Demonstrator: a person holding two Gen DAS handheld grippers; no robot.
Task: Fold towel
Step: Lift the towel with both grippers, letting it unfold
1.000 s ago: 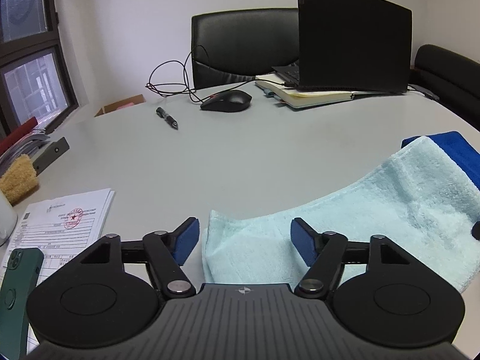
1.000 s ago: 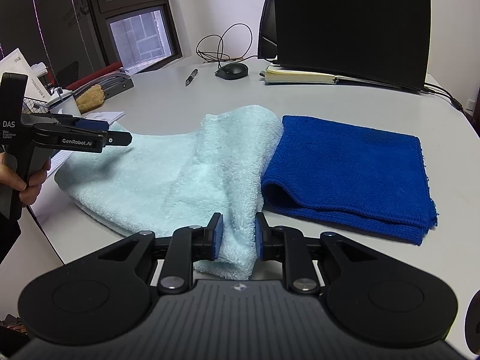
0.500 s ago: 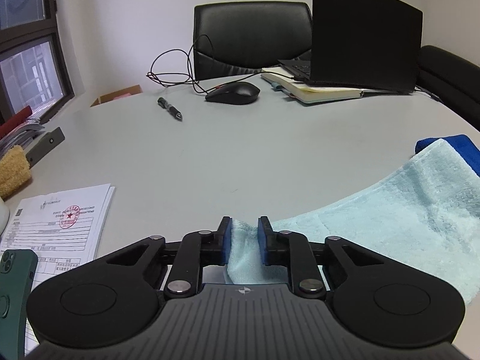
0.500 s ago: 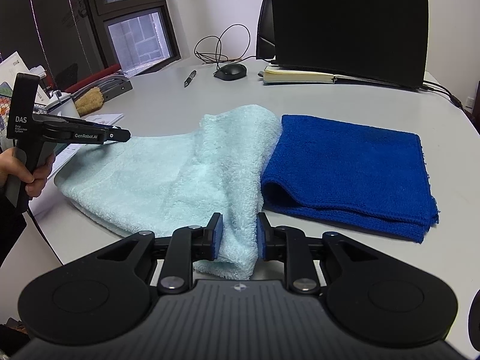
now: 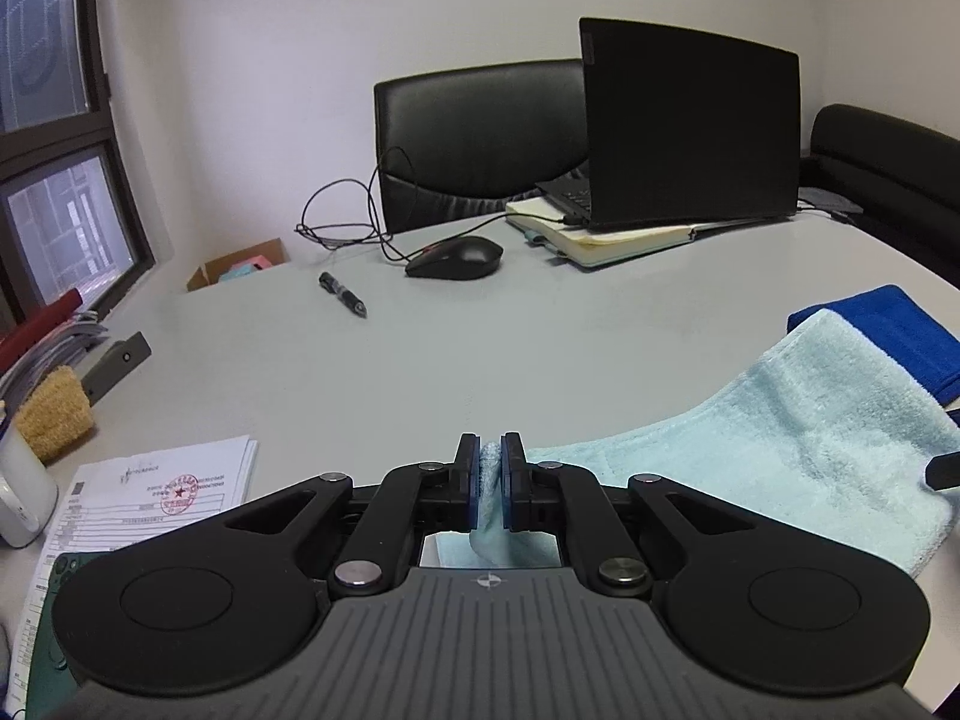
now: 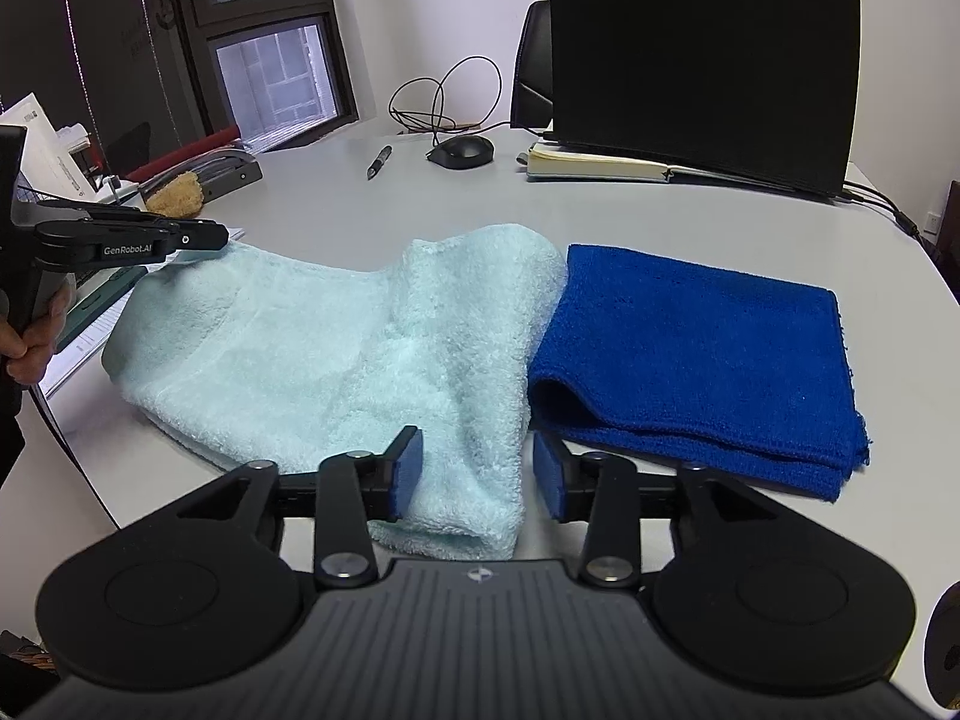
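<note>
A light blue towel (image 6: 336, 354) lies spread on the grey table, its right edge overlapping a folded dark blue towel (image 6: 696, 354). My left gripper (image 5: 491, 465) is shut on the light towel's far left corner; it also shows in the right wrist view (image 6: 204, 237), lifted a little above the table. My right gripper (image 6: 477, 471) is open, its pads on either side of the towel's near right corner, which rests on the table. The light towel also shows in the left wrist view (image 5: 792, 444).
A laptop (image 6: 702, 66) on a notebook, a mouse (image 6: 462, 151) with its cable and a pen (image 6: 379, 162) sit at the back. Papers (image 5: 150, 492) and a green phone (image 5: 48, 594) lie at the left edge. Black chairs stand behind the table.
My left gripper closed on the towel's left corner and lifted it slightly. My right gripper, shut on the near right corner before, has opened.
</note>
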